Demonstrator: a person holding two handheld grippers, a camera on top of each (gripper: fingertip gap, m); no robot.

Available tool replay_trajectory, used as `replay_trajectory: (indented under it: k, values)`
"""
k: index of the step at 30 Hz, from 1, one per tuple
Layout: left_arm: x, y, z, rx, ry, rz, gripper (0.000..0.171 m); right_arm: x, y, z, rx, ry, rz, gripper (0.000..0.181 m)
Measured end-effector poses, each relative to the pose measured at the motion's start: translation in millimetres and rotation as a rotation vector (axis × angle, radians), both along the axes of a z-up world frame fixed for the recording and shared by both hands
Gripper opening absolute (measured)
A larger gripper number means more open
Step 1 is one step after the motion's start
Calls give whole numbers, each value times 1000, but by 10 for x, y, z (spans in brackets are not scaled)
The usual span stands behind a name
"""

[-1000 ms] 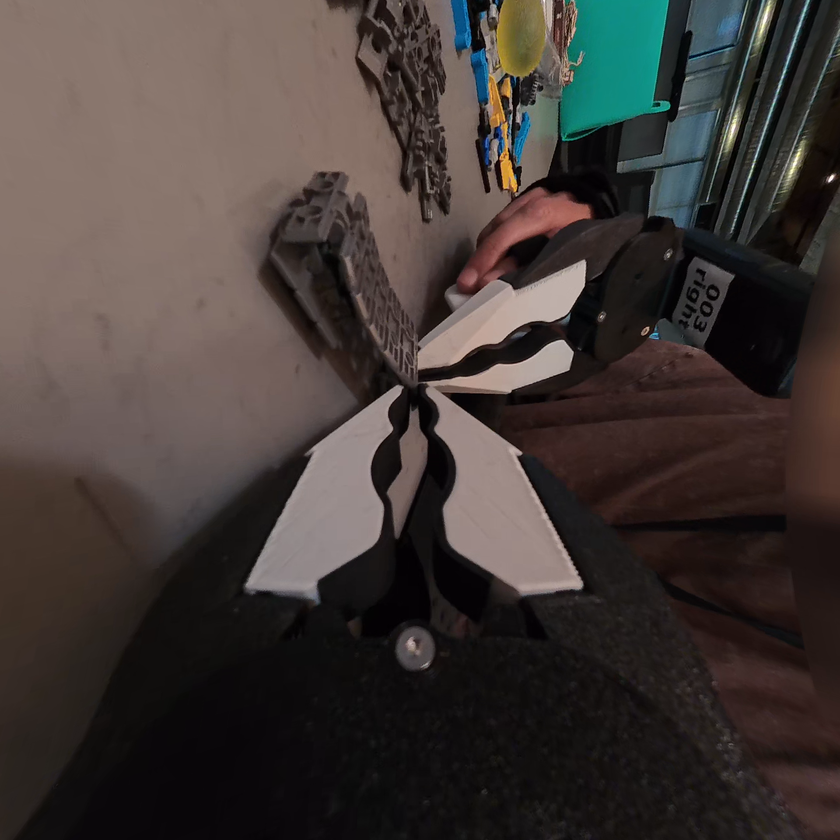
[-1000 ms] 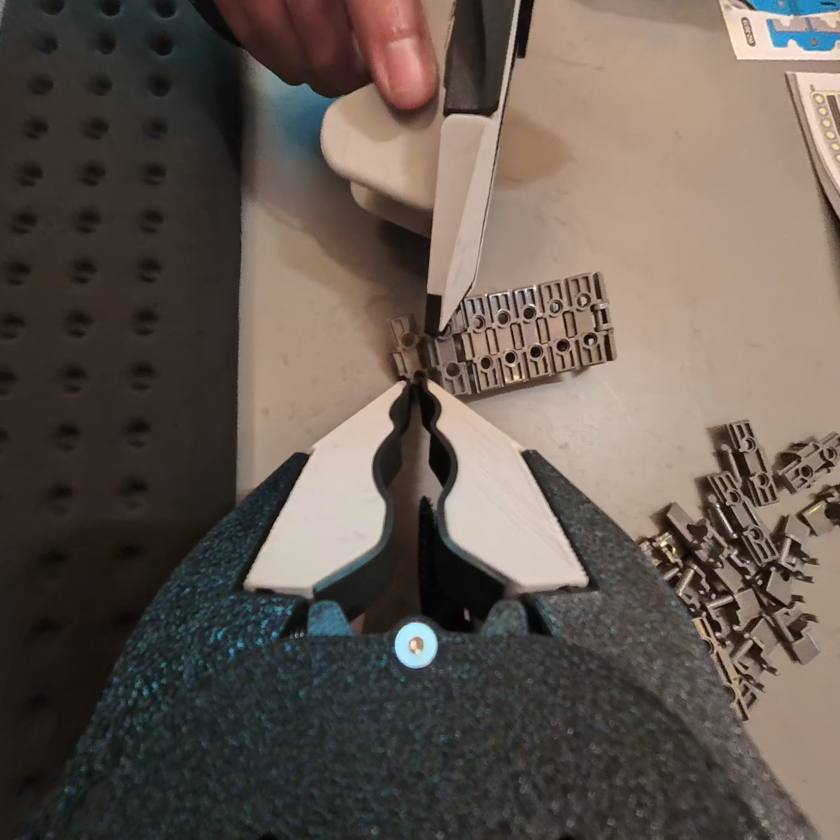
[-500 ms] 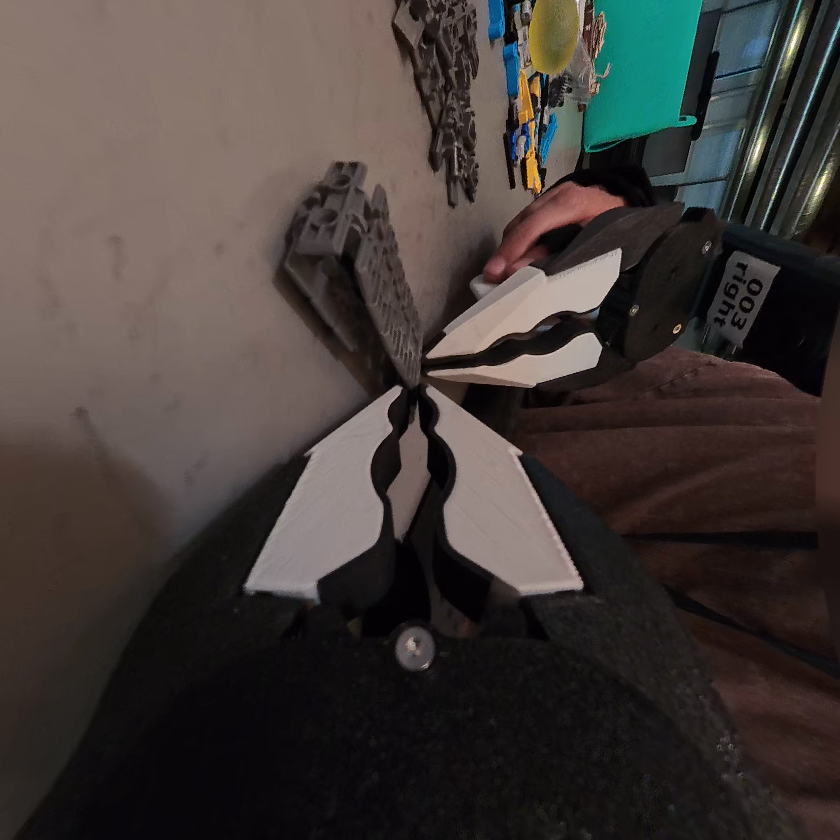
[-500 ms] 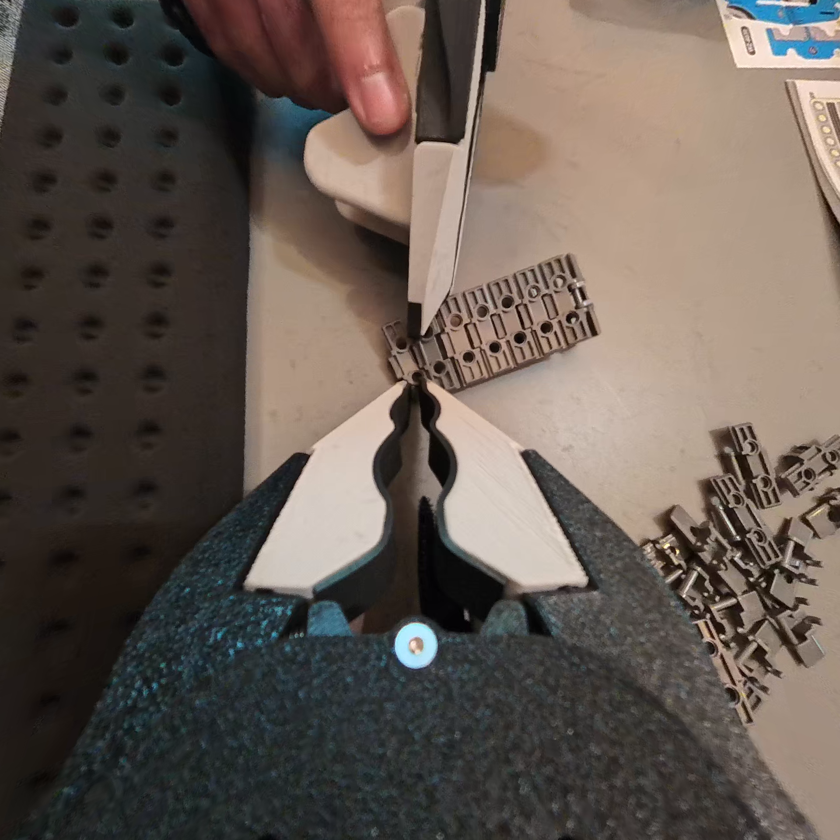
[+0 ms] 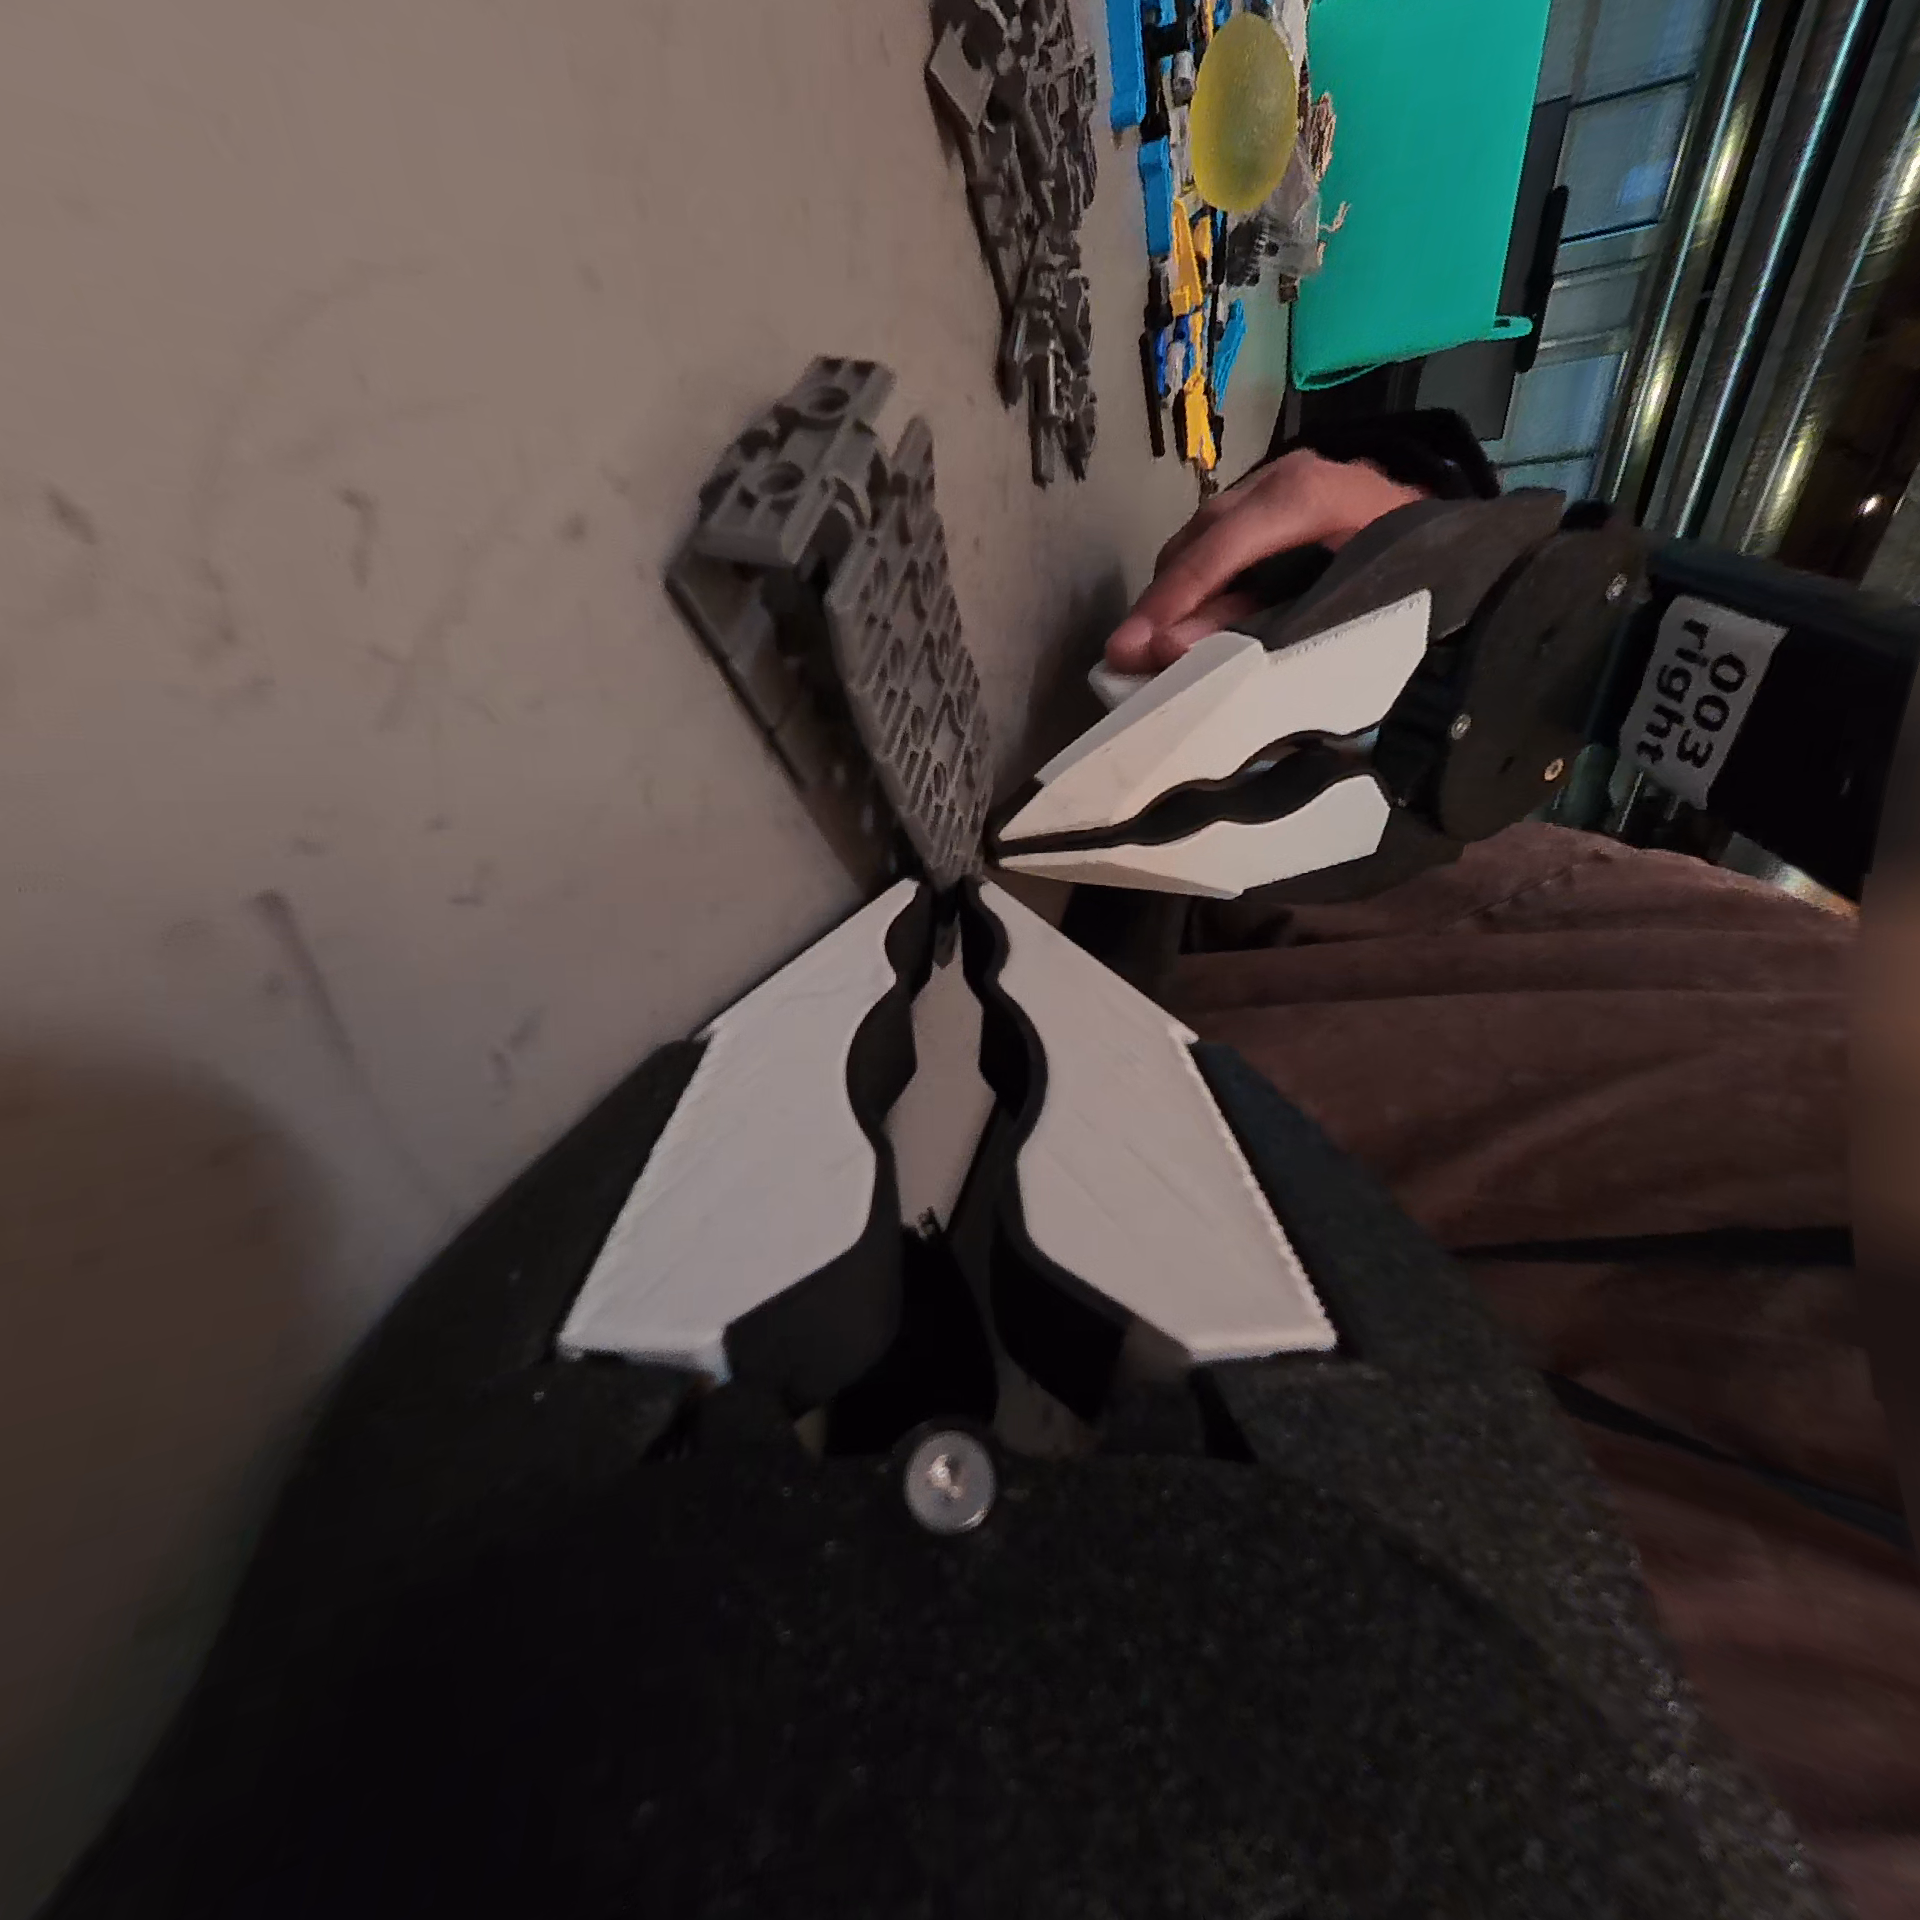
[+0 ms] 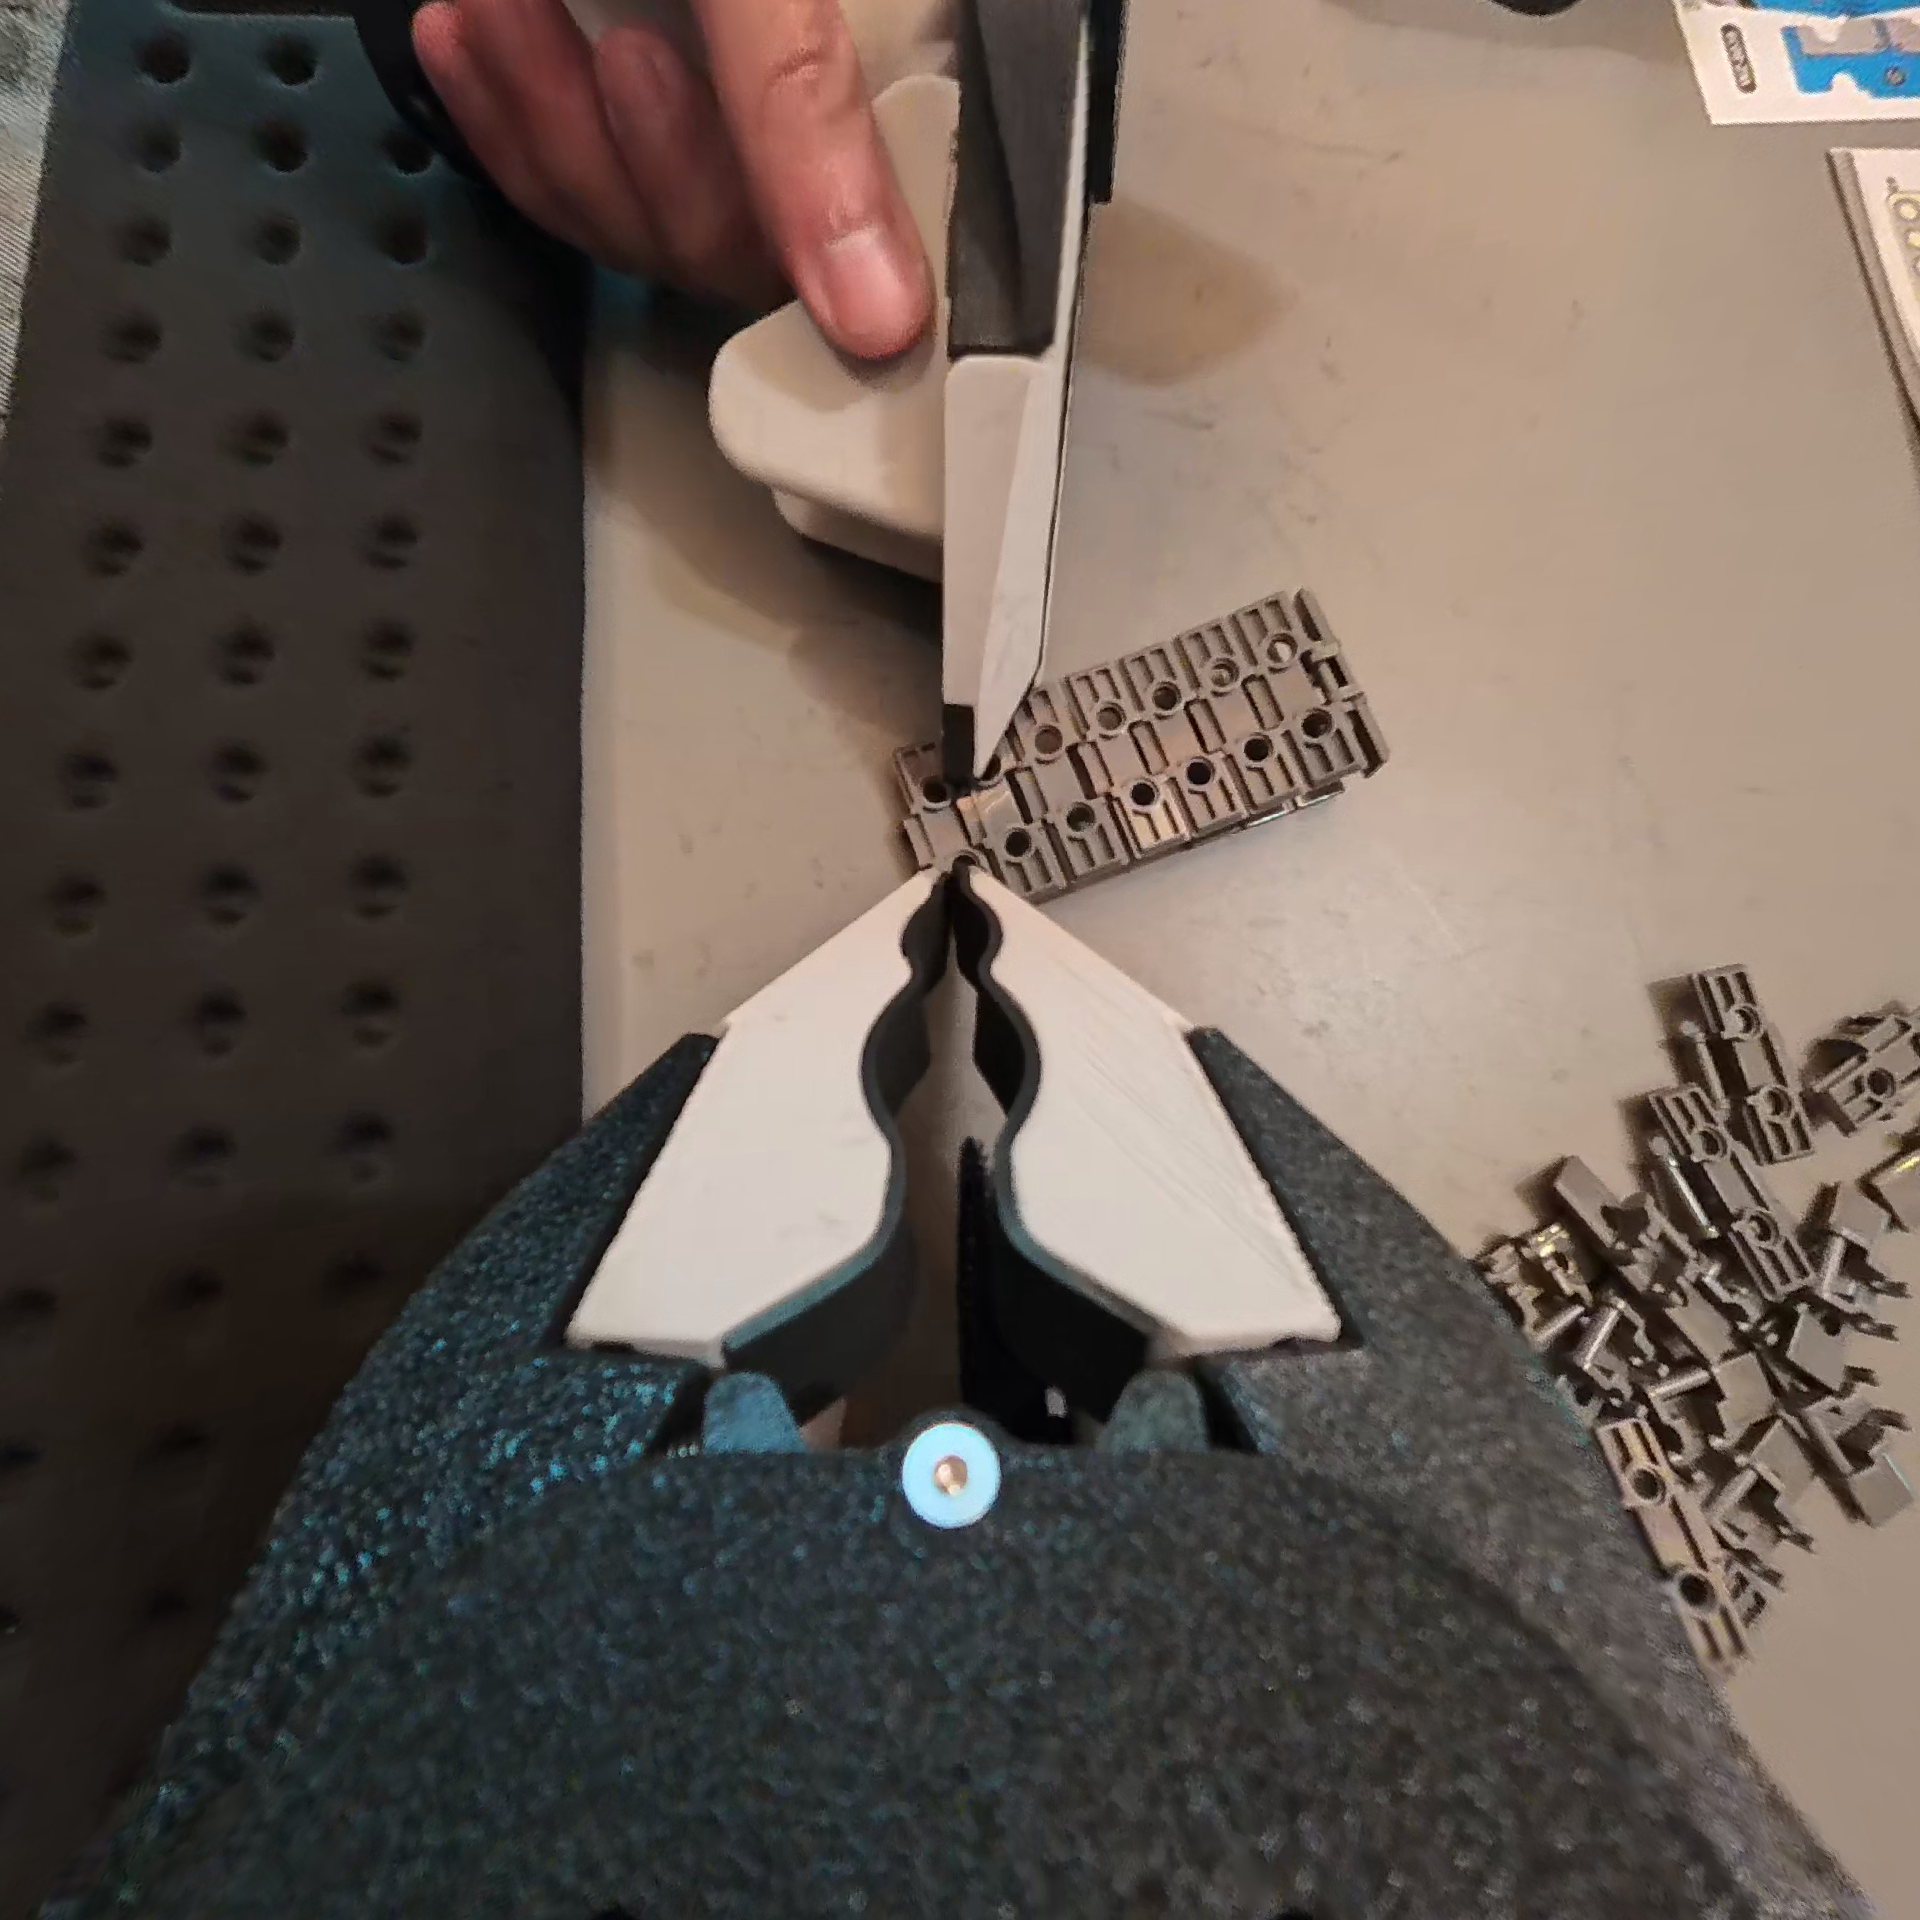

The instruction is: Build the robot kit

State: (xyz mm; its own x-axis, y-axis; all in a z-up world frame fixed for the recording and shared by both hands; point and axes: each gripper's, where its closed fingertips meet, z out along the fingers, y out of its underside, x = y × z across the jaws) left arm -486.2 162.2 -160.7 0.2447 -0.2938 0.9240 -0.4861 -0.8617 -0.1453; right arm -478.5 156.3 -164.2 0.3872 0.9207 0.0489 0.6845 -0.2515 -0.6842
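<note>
Slippage is your main risk: your left gripper and right gripper each have their jaws pressed together on the near end of the grey plastic linked track strip, each pinching only a thin edge, and the tips are nearly touching each other. If you twist unevenly, a link could pop loose or the strip could spring onto the grey tabletop, toward the heap of loose grey track links. How deep either bite reaches is hard to see. Compared with a second ago, the strip has tilted further and its far end has swung upward in the right wrist view.
</note>
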Motion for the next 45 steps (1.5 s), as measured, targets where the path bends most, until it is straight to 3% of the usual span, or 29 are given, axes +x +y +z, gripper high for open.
replay_trajectory:
  k: [5, 9, 13, 24, 28, 31, 35, 40, 42, 45]
  values:
    - [-6, -6, -9, 23, 45, -18, 5, 3, 8, 10, 8, 5, -11, 0]
    - [8, -21, -8, 16, 47, -21, 5, -54, 69, 188, 41, 92, -32, 0]
    - [15, -22, -10, 35, 51, -26, 5, -55, 106, 46, 53, 12, -38, 0]
    - [13, -27, -18, 25, 77, -62, 5, -61, 84, 2, -181, -25, -113, 0]
    - [12, -29, -15, 9, 82, -85, 5, -62, 85, 3, -184, -14, -117, 0]
    - [3, -46, -8, 79, 63, -98, 7, -60, 82, 8, -155, -6, -113, 0]
    - [-84, -19, 50, 267, 73, -75, 22, -65, 84, 7, -133, -14, -106, 0]
    - [-155, 151, 202, 750, 108, -84, 6, -59, 81, 6, -105, -8, -111, 0]
    - [-92, 129, 205, 821, 106, -99, 0, -59, 80, 6, -91, -13, -112, 0]
    - [-40, 40, 18, 835, 164, -188, 0, -60, 79, 6, -89, -12, -113, 0]
